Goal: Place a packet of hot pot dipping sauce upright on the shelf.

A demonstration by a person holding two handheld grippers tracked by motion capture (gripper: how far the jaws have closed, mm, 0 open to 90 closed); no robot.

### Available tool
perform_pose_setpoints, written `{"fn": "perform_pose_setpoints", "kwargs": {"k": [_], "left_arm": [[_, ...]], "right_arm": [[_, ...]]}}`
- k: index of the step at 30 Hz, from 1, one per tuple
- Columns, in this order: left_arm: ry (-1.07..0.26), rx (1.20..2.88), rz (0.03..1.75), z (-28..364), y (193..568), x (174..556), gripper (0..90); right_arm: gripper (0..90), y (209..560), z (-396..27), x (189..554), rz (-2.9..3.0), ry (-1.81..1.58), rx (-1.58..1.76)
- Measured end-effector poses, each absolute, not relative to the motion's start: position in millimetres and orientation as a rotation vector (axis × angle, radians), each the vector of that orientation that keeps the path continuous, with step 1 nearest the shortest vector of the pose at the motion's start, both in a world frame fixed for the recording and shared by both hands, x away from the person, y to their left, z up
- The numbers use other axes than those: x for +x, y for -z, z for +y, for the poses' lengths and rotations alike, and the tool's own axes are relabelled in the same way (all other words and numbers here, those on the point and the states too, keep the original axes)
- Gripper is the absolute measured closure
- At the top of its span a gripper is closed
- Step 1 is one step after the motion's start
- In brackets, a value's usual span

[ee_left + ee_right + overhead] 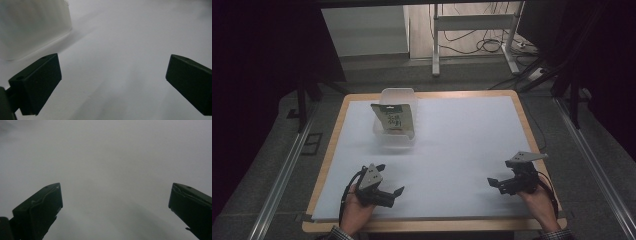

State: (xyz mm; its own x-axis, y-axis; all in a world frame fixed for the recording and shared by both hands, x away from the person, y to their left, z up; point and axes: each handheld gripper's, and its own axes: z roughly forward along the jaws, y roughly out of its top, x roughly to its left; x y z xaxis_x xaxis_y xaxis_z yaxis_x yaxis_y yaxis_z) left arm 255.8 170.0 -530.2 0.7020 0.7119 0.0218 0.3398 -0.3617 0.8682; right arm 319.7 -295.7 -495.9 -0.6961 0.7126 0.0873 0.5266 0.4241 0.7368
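Left hand-held gripper (pixel 393 192): held at near-left of worktop (pixel 462 150), jaws spread, nothing between. Right hand-held gripper (pixel 494 184): near-right, jaws spread, nothing between. Tub (pixel 398 97): clear plastic, far-left of centre, well apart from both. Packet (pixel 394 119): stood upright in tub, leant on far wall.
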Motion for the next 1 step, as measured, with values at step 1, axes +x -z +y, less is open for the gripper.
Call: {"fn": "perform_pose_setpoints", "kwargs": {"k": [1], "left_arm": [[-0.499,1.969,0.811,170.0,530.3,255.8,0.0]], "right_arm": [[0.0,496.3,-296.0,320.3,2.442,-1.137,1.085]]}}
